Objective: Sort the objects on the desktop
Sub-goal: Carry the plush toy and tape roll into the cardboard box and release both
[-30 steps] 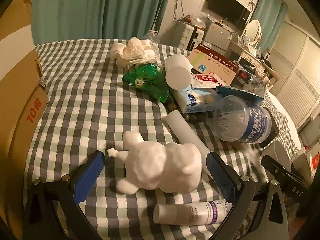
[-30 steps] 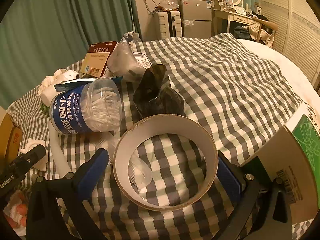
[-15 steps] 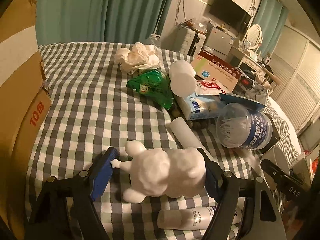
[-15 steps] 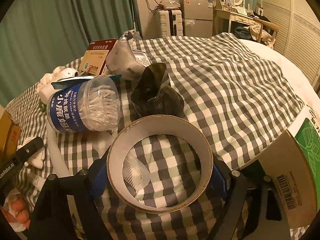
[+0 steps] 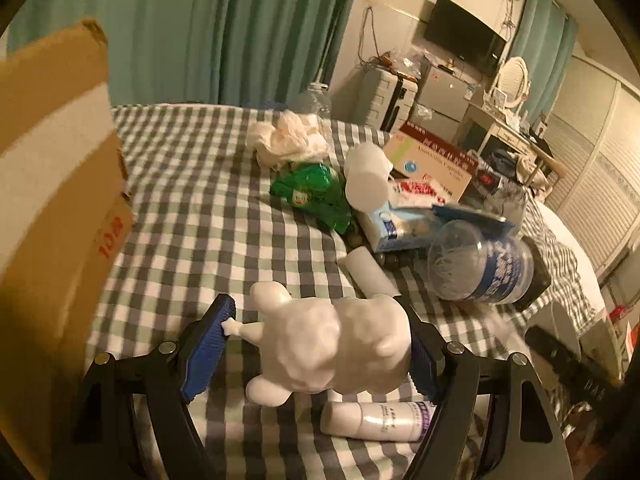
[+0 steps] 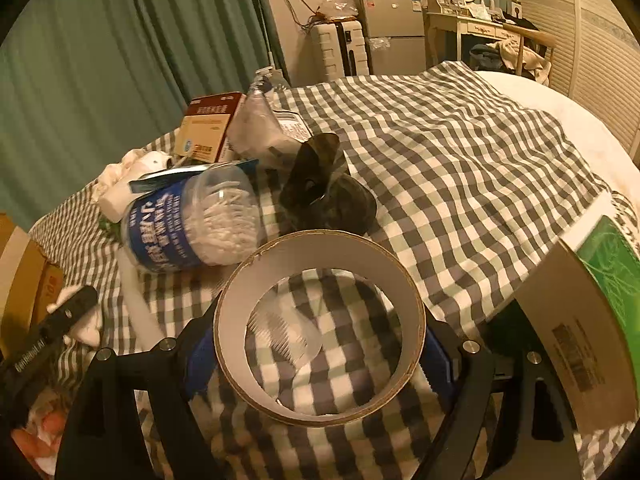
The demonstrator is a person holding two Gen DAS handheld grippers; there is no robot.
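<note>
Desktop objects are spread over a green-and-white checked cloth [image 5: 192, 208], and places are given here from the clear jar of cotton swabs [image 5: 480, 268] with the blue label, which lies on its side near the middle of the clutter. A cardboard box [image 5: 52, 208] is seen well to the left of the jar at the cloth's edge, and another box with a green printed face [image 6: 600, 320] well to its right. Behind the jar a red-and-white medicine carton [image 5: 432, 156] is laid flat, with a green packet [image 5: 316, 192] and crumpled white tissue [image 5: 288, 140] further back and left. A dark crumpled bag [image 6: 324, 196] is set just beside the jar's right side. In front of the jar and to its right, a roll of tape [image 6: 320, 328] is clamped across its outer rim by the blue pads of the right gripper [image 6: 320, 356], which is set wide. In front of the jar and to its left, a white foam figure [image 5: 332, 344] is pinched between the pads of the left gripper [image 5: 316, 344], also set wide, one pad against a thin limb, the other against the body. A small white bottle [image 5: 376, 418] is laid on the cloth below the figure. Both sets of jaws have just been closing onto these things.
</note>
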